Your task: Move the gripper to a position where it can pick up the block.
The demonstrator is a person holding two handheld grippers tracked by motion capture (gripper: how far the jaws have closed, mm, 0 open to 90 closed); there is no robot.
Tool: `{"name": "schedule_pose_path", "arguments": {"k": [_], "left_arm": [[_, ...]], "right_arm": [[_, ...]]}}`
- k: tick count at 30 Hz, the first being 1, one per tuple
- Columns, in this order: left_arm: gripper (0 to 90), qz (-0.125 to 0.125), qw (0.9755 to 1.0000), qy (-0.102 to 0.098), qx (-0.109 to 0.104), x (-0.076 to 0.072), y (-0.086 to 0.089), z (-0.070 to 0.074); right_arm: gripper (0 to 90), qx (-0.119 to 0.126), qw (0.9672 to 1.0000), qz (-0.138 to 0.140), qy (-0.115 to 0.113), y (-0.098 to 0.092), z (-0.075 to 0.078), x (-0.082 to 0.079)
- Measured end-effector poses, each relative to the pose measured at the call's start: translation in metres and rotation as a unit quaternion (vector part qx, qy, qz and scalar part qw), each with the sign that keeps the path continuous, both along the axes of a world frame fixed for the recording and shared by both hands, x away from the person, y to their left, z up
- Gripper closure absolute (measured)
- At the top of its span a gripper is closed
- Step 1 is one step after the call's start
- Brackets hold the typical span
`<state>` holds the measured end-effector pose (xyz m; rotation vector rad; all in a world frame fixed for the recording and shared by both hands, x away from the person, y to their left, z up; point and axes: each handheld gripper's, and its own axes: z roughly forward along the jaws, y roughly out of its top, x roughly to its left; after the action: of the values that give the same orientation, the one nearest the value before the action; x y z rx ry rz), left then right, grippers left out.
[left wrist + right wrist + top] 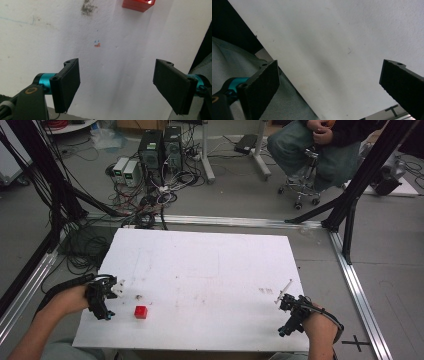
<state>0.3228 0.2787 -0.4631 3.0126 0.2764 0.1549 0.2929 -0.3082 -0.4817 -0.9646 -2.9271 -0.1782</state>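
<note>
Left gripper (107,301) wide open and empty near table (210,265) left edge, red block (141,312) beside, right gripper (290,315) likewise, near corner

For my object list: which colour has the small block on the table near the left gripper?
Red. The block shows best in the high view, lying on the white table.
</note>
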Motion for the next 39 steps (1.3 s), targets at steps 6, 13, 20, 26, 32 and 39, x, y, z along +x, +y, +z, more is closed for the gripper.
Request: {"name": "schedule_pose_path", "arguments": {"k": [6,13,20,26,32,39], "left_arm": [[22.2,-0.026,0.9997,0.0,0.004,0.002,-0.01,0.002],[22.2,-0.039,0.9992,0.006,0.011,0.005,-0.02,0.002],[22.2,-0.056,0.9982,0.014,0.016,0.005,-0.036,-0.003],[22.2,-0.059,0.998,0.017,0.017,0.005,-0.044,-0.006],[22.2,-0.069,0.997,0.025,0.025,0.005,-0.055,-0.01],[22.2,-0.085,0.9953,0.035,0.03,0.006,-0.068,-0.017]], "right_arm": [[2.3,-0.001,1.0,0.002,0.0,0.002,0.0,0.0],[2.3,0.0,1.0,0.004,0.0,0.003,0.0,0.001],[2.3,0.001,1.0,0.004,-0.002,0.004,0.0,0.001],[2.3,-0.001,1.0,0.009,-0.002,0.006,0.001,0.002],[2.3,0.001,0.9999,0.012,-0.003,0.007,0.001,0.002],[2.3,0.002,0.9999,0.009,-0.004,0.006,0.002,0.001]]}}
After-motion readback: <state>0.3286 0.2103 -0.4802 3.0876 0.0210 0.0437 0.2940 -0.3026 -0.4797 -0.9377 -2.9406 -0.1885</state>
